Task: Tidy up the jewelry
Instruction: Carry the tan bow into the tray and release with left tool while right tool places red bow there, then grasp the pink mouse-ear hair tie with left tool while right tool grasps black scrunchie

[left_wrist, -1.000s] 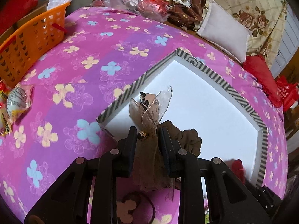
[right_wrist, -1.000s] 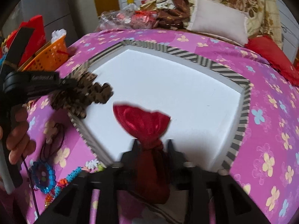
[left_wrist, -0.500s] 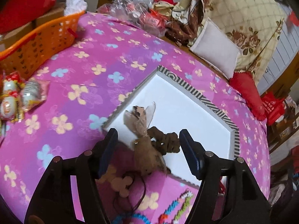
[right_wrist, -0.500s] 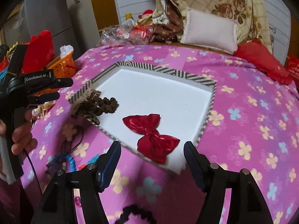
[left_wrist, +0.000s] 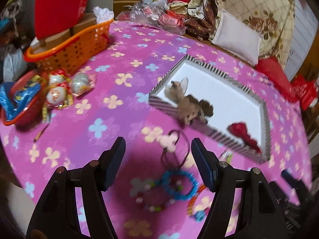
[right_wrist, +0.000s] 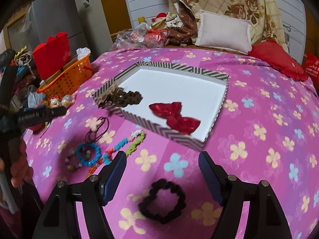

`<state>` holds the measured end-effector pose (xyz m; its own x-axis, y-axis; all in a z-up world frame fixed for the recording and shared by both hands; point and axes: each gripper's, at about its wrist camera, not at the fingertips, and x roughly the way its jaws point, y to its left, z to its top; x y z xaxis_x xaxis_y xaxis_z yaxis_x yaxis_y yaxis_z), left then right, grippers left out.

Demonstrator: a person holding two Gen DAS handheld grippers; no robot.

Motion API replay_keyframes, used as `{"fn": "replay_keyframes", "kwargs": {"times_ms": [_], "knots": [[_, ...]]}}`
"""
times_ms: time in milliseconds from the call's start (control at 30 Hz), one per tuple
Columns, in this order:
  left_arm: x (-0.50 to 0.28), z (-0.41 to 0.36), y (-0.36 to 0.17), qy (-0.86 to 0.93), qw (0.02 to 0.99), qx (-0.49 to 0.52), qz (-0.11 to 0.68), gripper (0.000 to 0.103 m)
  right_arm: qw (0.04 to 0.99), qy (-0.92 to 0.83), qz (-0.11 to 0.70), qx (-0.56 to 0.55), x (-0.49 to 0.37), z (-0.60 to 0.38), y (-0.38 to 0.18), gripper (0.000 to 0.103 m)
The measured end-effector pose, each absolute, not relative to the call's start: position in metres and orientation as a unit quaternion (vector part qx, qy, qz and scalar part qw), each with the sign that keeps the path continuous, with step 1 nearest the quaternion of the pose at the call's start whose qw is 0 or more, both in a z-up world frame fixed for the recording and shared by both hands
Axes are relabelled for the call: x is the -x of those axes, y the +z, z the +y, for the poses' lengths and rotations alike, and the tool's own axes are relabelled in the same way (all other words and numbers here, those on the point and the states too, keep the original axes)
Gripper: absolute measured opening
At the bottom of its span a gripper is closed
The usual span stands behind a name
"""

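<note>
Left gripper (left_wrist: pixel 158 161): jaws spread wide, empty, above the pink flowered cloth (right_wrist: pixel 259 139). Its body, seen from the right wrist camera, carries white lettering, blurred, apparently "GenRobot.AI".

Right gripper (right_wrist: pixel 162 171): jaws spread wide, empty, just above a black scrunchie (right_wrist: pixel 162 202) lying on the cloth.

Striped tray (right_wrist: pixel 179 67), white inside:
- brown bow (right_wrist: pixel 117 98) draped over the near-left rim;
- red bow (right_wrist: pixel 175 117) inside, by the near edge.

Blue bracelet (right_wrist: pixel 88 154) and beaded strand (right_wrist: pixel 127 145) lie on the cloth before the tray's near-left edge. Orange basket (right_wrist: pixel 67 79) sits at the cloth's left edge; white pillow (right_wrist: pixel 224 31) behind.
</note>
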<state>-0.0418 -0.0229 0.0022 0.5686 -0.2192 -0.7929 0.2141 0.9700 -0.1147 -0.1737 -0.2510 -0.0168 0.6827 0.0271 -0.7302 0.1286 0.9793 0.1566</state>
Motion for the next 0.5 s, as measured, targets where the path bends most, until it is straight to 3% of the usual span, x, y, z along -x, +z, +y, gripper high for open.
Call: {"fn": "replay_keyframes", "kwargs": {"times_ms": [500], "knots": [[0.070,-0.029,-0.019,-0.090,0.911,-0.063,0.398,0.068,0.910,-0.032,0.400,-0.110,0.173,-0.251,-0.034,0.072]]}}
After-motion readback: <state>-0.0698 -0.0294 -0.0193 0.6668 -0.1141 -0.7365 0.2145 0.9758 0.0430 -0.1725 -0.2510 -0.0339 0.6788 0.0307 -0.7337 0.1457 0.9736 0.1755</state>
